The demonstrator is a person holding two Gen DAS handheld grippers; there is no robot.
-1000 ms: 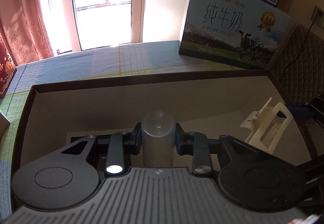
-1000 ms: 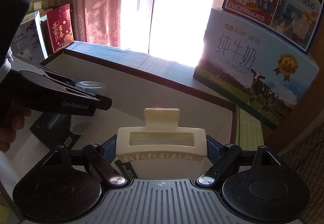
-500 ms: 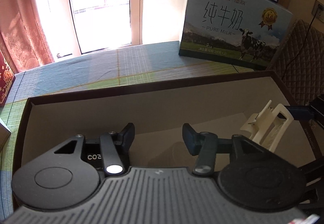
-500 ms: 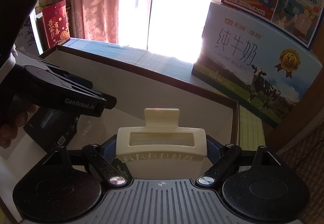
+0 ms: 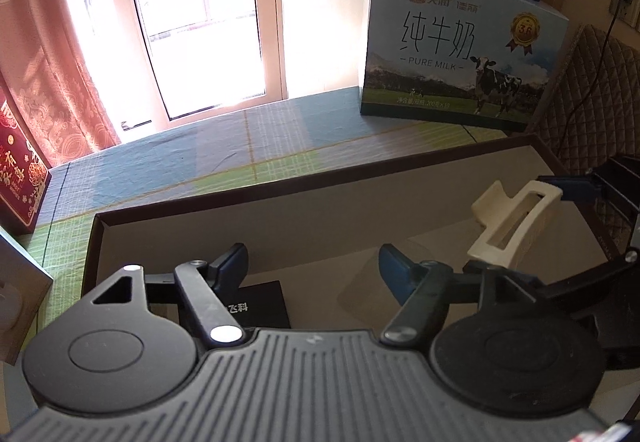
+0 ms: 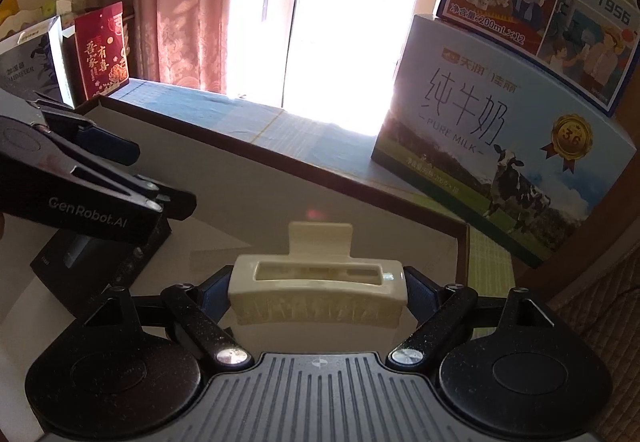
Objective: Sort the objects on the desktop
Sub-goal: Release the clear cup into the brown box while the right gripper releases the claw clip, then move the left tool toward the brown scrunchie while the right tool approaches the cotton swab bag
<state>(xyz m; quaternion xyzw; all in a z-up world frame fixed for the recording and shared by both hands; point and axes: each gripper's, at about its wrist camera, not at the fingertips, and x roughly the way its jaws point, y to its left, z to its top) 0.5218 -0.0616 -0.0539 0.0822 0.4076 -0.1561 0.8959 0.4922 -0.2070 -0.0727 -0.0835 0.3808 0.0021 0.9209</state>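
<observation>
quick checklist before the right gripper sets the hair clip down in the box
1. Grip on the clip: the right gripper has the cream hair claw clip squeezed end to end between its pads. ok.
2. Clip over the box: it hangs inside the brown-rimmed box, above the beige floor. ok.
3. Landing spot: the beige floor just ahead of the clip looks bare; straight beneath it is hidden. cannot tell.
4. Left gripper out of the way: its jaws are opening with nothing between them, and it sits off to the side over the black box. ok.
5. Clear cup location: only a faint outline shows. cannot tell.
</observation>
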